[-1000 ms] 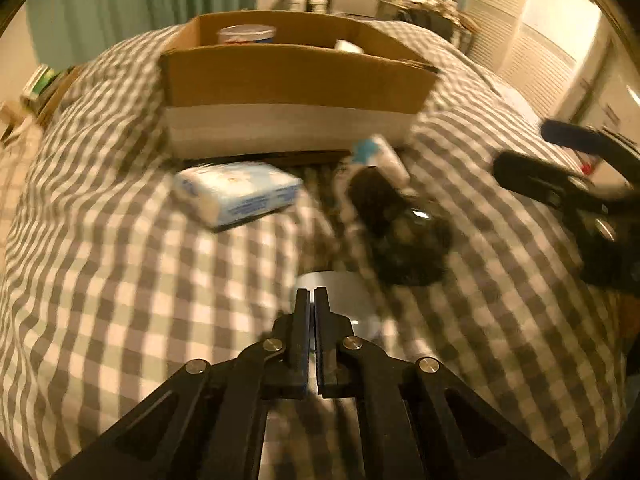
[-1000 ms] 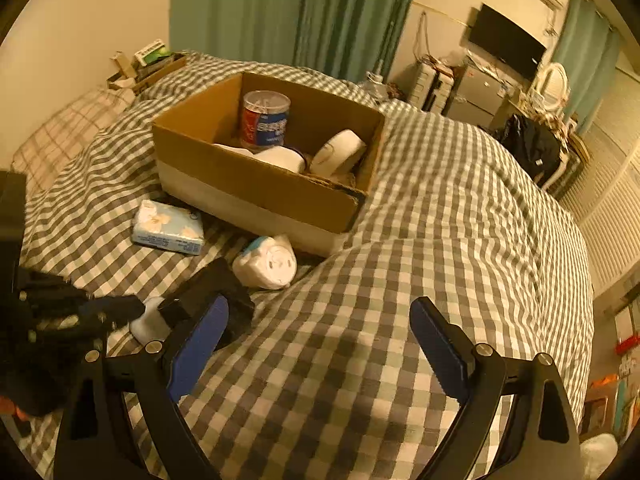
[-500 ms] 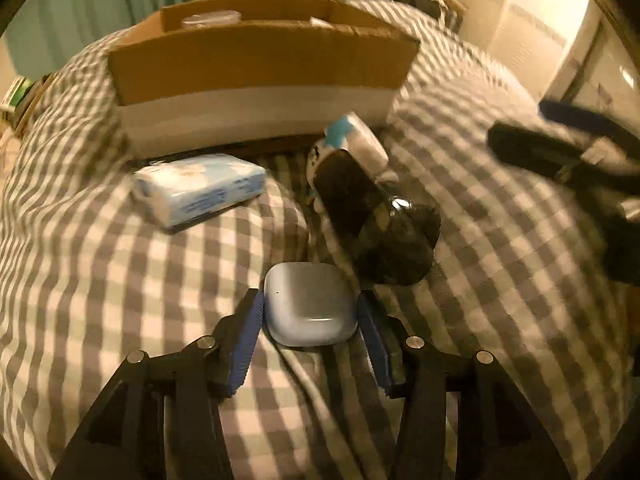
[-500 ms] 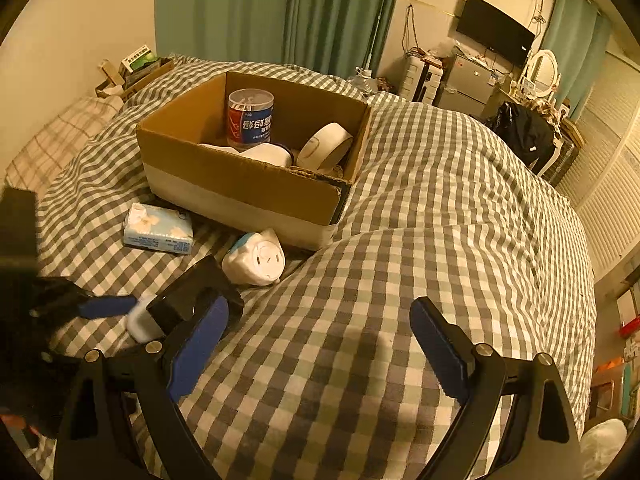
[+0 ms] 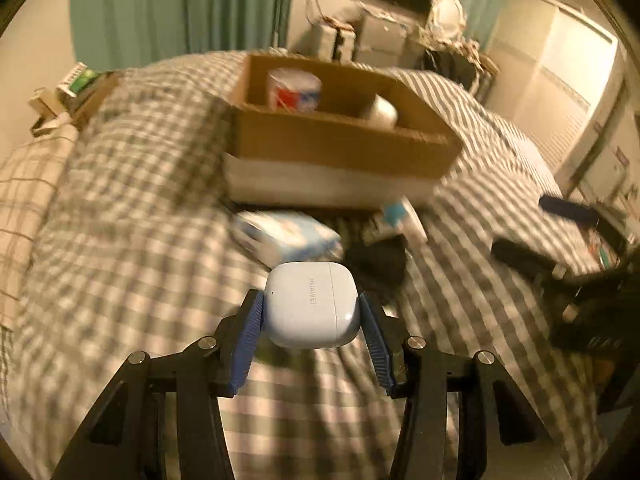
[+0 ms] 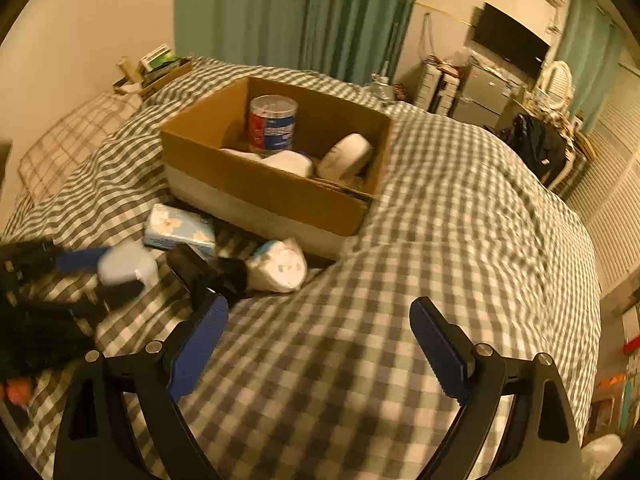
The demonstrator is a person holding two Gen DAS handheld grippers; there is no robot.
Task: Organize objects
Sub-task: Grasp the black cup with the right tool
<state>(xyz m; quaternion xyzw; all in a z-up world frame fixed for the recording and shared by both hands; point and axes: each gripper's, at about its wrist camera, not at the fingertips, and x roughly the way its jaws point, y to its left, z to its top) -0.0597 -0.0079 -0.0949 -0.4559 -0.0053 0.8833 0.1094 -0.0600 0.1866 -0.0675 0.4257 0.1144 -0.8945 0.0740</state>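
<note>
- Left wrist view: the left gripper [image 5: 311, 312] pinches a pale blue earbud case [image 5: 311, 305] between its blue pads, one pad on each side. The jaws opened from pressed together within the last second and are now closed onto the case. The case is off the checked bed cover [image 5: 120, 240], and its longer axis runs across, from pad to pad. Its broad face with the printed brand name faces the camera, and its lid seam runs top to bottom, right of centre.
- Same view, beyond the case: a blurred pack of tissues [image 5: 286, 236] lies on the bed cover, with a dark object [image 5: 380, 264] just to its right — too blurred to identify. Behind them stands an open cardboard box [image 5: 340, 148] holding a red, white and blue can [image 5: 294, 90] and a white roll [image 5: 380, 112]. The right gripper [image 5: 560, 232] shows blurred at the right edge.
- Right wrist view: the right gripper [image 6: 316, 332] hangs over bare checked cover, jaws spread wide with nothing between them.
- Same view, at the left edge: the left gripper [image 6: 104, 268] holds the earbud case [image 6: 126, 266], raised near the tissue pack [image 6: 180, 230]. The dark object [image 6: 212, 276] and a white plug adapter [image 6: 280, 266] lie just in front of the box [image 6: 272, 192]. The can [image 6: 273, 124] stands upright inside; the roll [image 6: 346, 156] leans tilted.
</note>
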